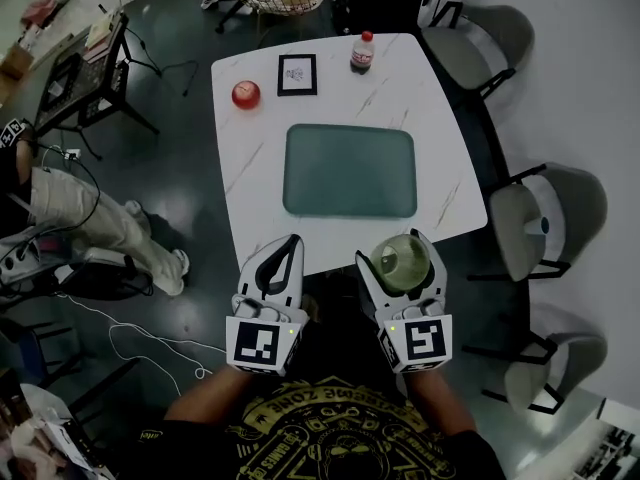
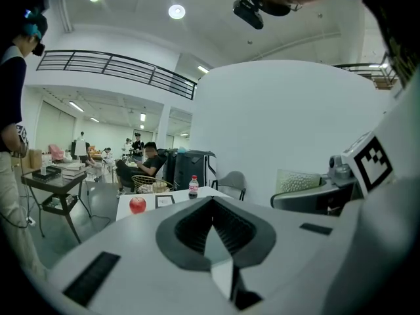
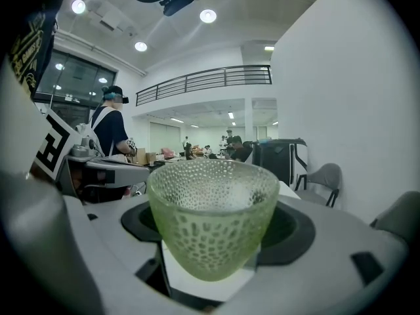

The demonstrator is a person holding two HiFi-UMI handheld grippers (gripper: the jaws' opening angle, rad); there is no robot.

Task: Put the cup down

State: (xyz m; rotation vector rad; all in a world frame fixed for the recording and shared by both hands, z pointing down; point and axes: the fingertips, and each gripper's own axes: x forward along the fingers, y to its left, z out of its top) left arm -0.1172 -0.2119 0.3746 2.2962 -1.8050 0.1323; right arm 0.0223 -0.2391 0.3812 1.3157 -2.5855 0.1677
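Note:
A pale green dimpled glass cup [image 1: 401, 261] [image 3: 211, 215] sits upright between the jaws of my right gripper [image 1: 396, 250] [image 3: 213, 245], which is shut on it. The cup hangs over the near edge of the white marble table [image 1: 445, 138]. A flat green tray [image 1: 350, 171] lies in the middle of the table, just beyond the cup. My left gripper [image 1: 289, 244] [image 2: 213, 216] hovers beside the right one at the same table edge, jaws closed together with nothing between them.
At the table's far side stand a red apple [image 1: 245, 94] [image 2: 137, 205], a small framed picture [image 1: 297, 74] and a cola bottle [image 1: 362, 52] [image 2: 193, 187]. Grey chairs [image 1: 548, 218] line the right side. A seated person's legs [image 1: 95, 223] and floor cables lie to the left.

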